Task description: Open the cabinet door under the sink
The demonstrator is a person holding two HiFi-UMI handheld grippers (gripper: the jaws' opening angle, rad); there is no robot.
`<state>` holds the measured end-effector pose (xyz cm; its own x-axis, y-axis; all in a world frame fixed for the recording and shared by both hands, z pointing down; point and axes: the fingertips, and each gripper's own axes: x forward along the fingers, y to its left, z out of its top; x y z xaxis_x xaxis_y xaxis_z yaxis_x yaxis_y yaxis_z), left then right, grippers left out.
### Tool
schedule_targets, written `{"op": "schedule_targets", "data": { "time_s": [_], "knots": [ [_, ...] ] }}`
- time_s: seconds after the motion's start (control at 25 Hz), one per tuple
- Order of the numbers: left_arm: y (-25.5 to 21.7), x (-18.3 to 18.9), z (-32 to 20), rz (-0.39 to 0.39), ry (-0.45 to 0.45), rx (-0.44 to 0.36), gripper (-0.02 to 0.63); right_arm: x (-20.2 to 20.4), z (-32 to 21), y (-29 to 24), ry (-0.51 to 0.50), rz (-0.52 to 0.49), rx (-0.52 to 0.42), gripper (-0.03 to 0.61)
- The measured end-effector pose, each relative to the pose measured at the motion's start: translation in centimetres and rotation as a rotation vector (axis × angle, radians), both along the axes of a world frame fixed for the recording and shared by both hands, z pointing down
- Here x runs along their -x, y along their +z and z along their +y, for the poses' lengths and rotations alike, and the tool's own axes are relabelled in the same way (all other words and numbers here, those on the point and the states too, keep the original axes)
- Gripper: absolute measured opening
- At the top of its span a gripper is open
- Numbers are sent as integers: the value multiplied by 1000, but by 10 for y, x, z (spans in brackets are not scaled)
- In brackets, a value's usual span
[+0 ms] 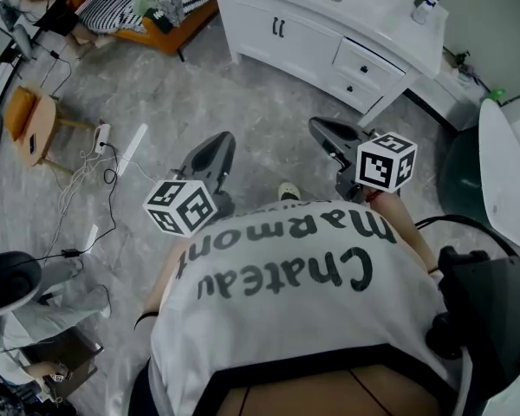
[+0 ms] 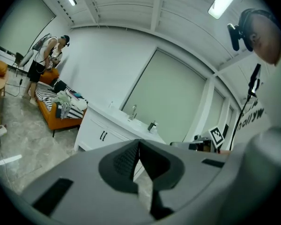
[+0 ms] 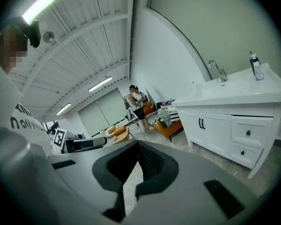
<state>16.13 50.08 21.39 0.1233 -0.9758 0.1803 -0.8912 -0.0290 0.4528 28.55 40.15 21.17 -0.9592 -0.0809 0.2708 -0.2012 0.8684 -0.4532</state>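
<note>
Cabinet drawers [image 3: 250, 131] in right gripper view, not left

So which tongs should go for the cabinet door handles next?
Probably the right tongs: in the head view they sit slightly nearer the door handles than the left tongs. Both are shut and empty.

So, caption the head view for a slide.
Left gripper and right gripper, both shut, face the closed white sink cabinet.

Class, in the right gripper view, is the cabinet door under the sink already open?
No, the cabinet door lies shut, flush with the drawers beside it, below the sink.
</note>
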Motion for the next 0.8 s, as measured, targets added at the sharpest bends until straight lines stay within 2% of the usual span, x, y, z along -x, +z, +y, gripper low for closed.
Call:
{"op": "schedule_targets", "data": {
  "time_s": [0.16, 0.56, 0.8],
  "knots": [
    [-1, 12, -43, 27, -24, 3, 9, 13, -45, 3, -28, 29, -16, 9],
    [-6, 37, -128, -8, -63, 11, 9, 48, -132, 7, -76, 54, 5, 9],
    [6, 45, -166, -3, -71, 32, 8, 59, -169, 21, -94, 63, 25, 9]
  ]
}}
